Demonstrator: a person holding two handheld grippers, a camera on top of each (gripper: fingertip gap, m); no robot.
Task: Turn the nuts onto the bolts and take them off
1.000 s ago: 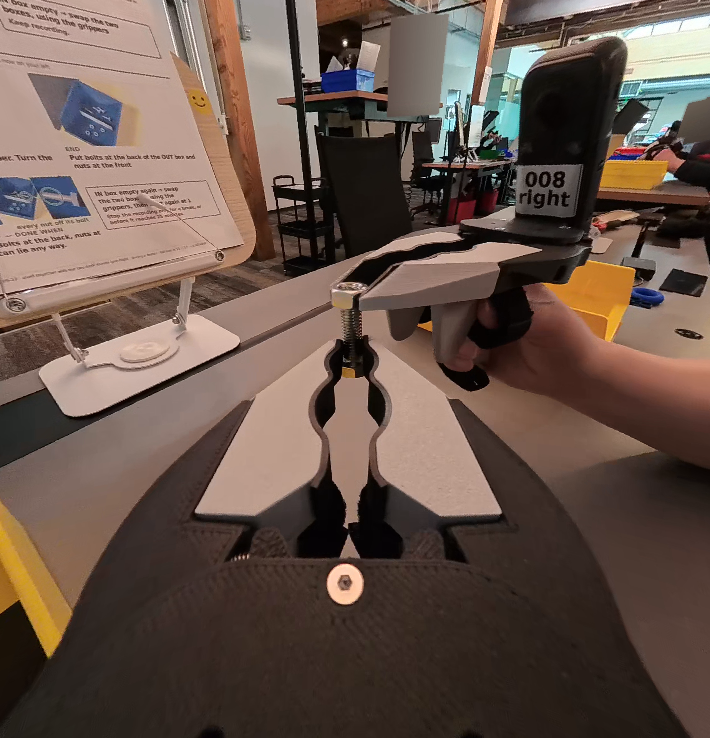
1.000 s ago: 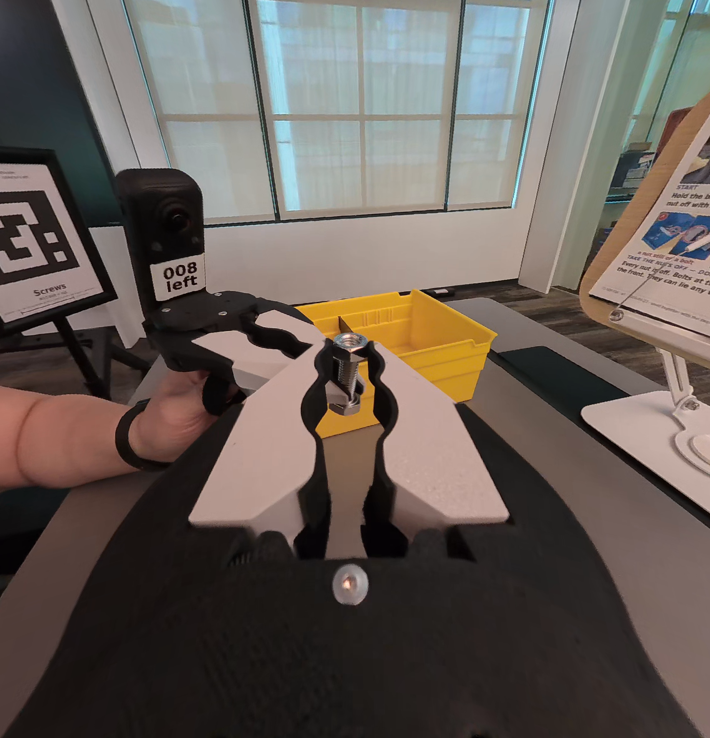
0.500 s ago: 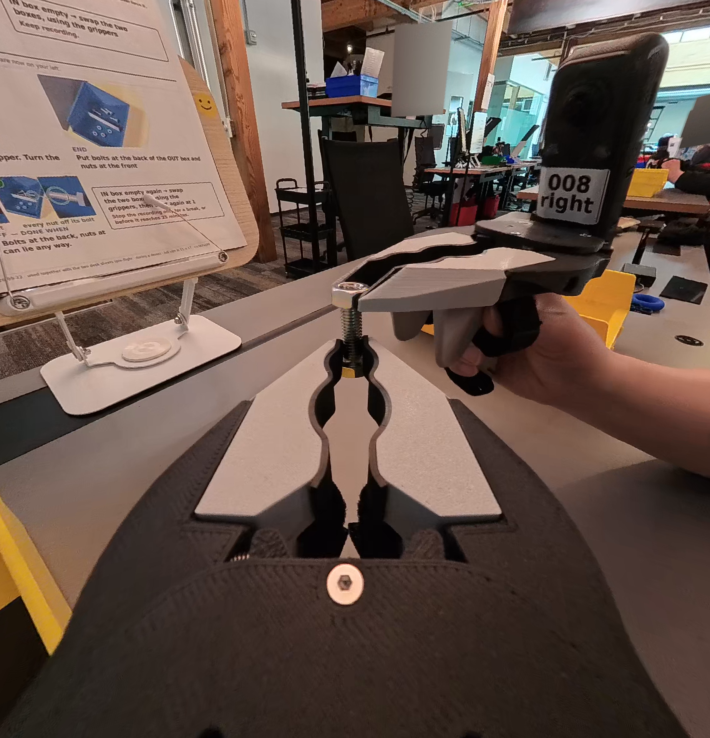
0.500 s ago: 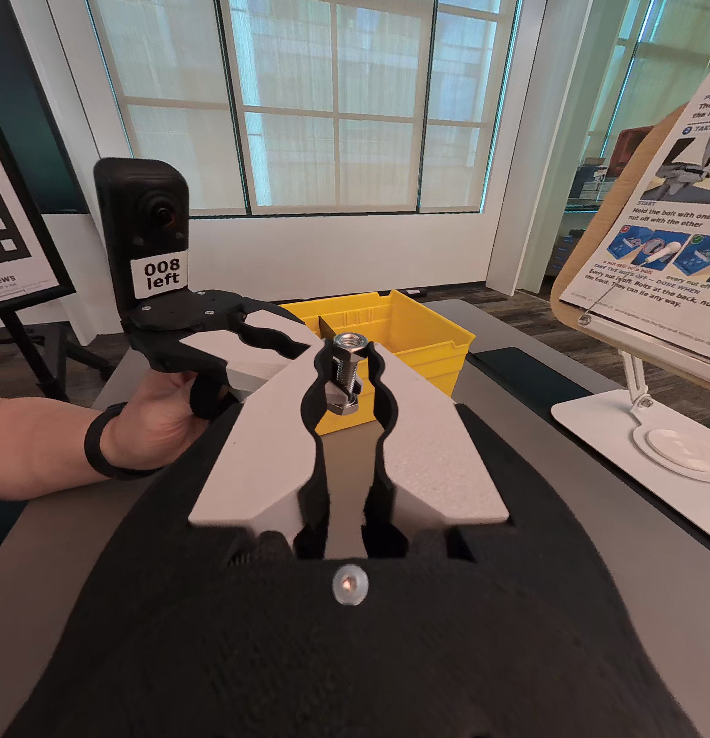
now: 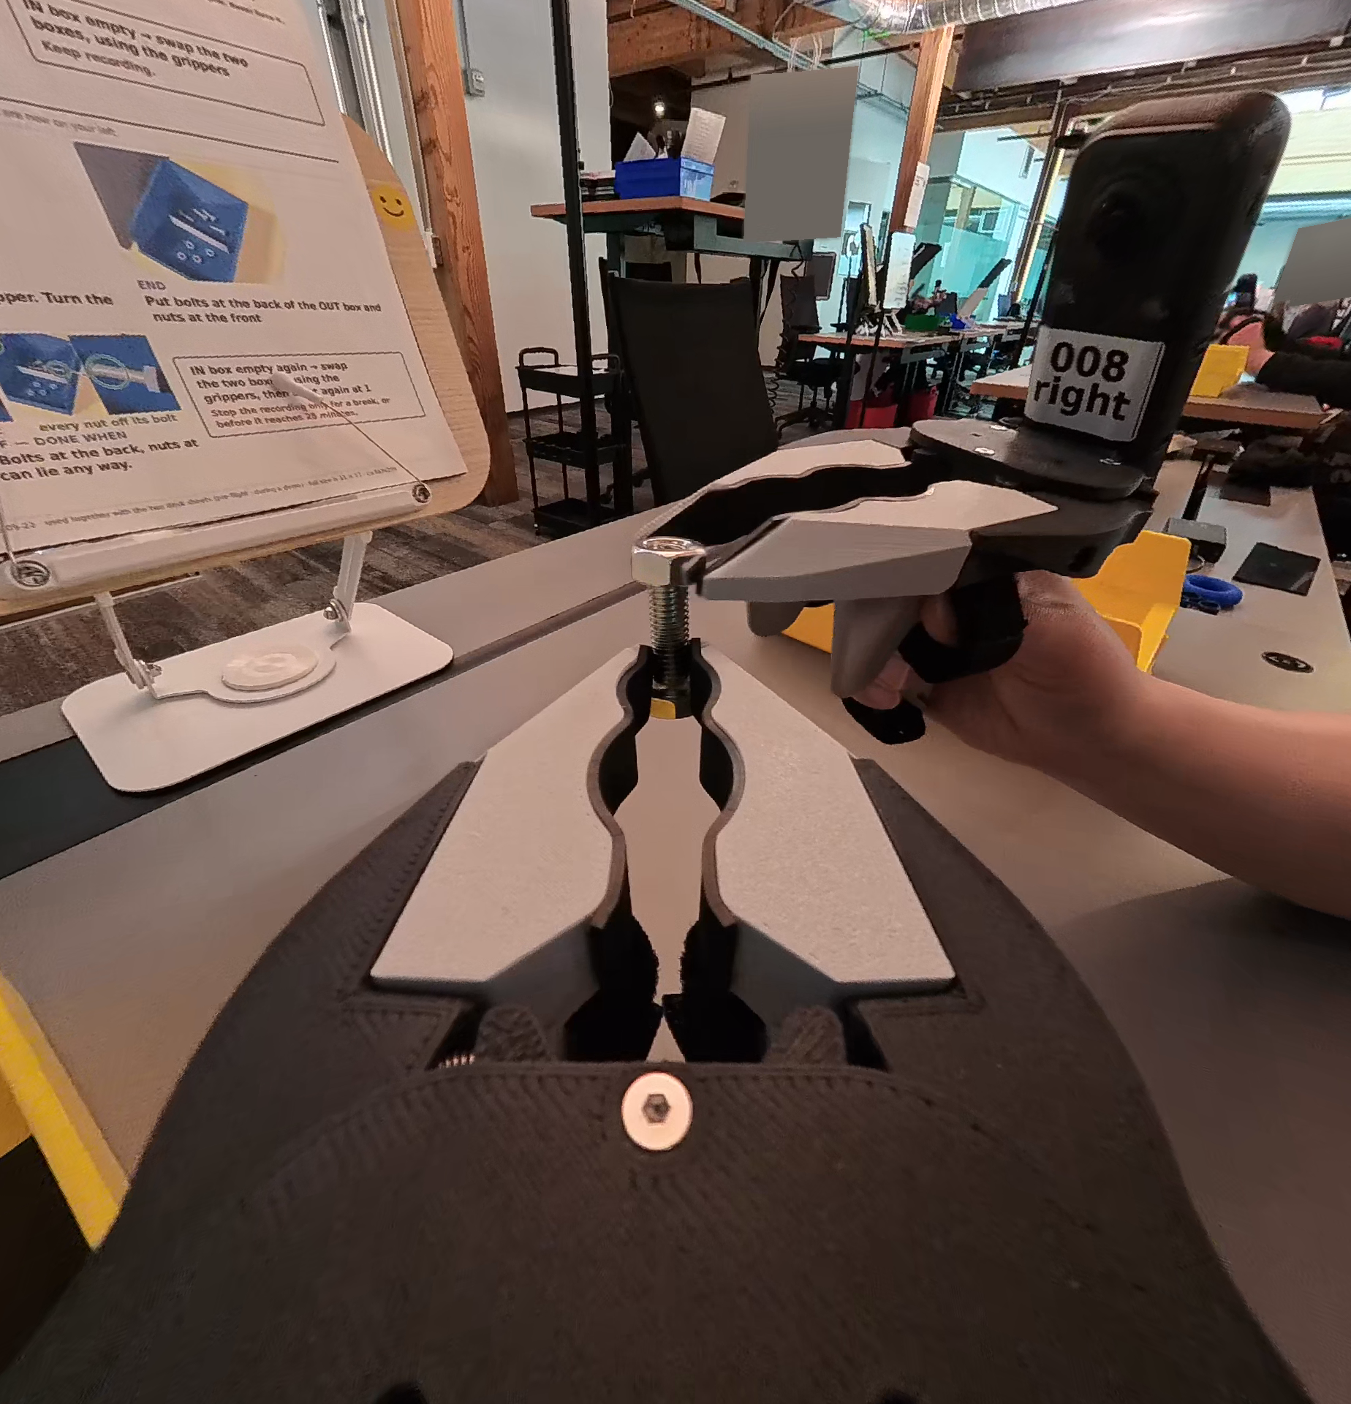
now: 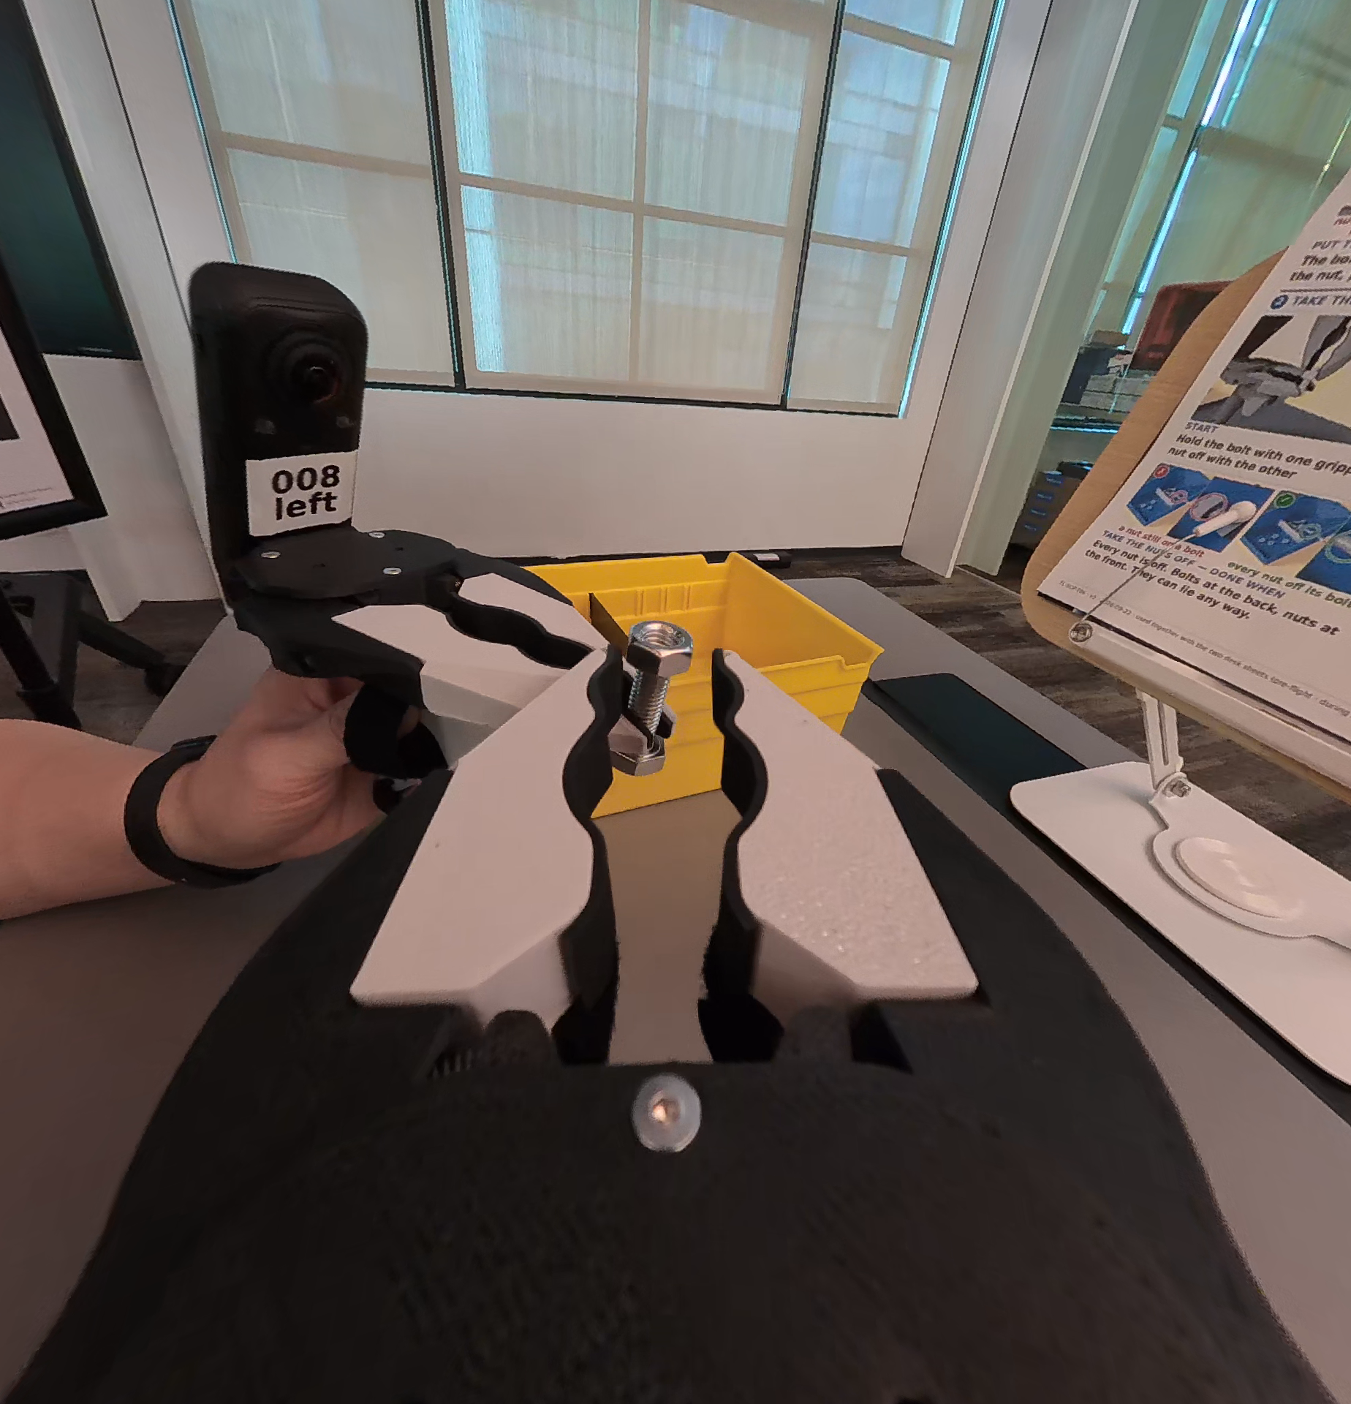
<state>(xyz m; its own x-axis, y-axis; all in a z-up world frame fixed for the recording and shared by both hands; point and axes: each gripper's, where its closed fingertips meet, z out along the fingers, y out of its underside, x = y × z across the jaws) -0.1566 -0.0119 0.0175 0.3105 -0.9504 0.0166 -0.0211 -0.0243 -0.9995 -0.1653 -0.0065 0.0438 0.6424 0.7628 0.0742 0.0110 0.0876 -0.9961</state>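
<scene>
Grey bench (image 5: 201, 874) stretches wide under my tools, with free room toward its far edge. At left stands one document stand (image 5: 262, 668), then one bolt (image 5: 666, 630) upright; my left tool (image 5: 669, 684) is clamped on its lower shank. One nut (image 5: 661, 561) sits at the bolt top. My right tool (image 6: 661, 684) has its fingers apart around the bolt, the nut just between the tips. Behind it I count one yellow bin (image 6: 794, 668).
</scene>
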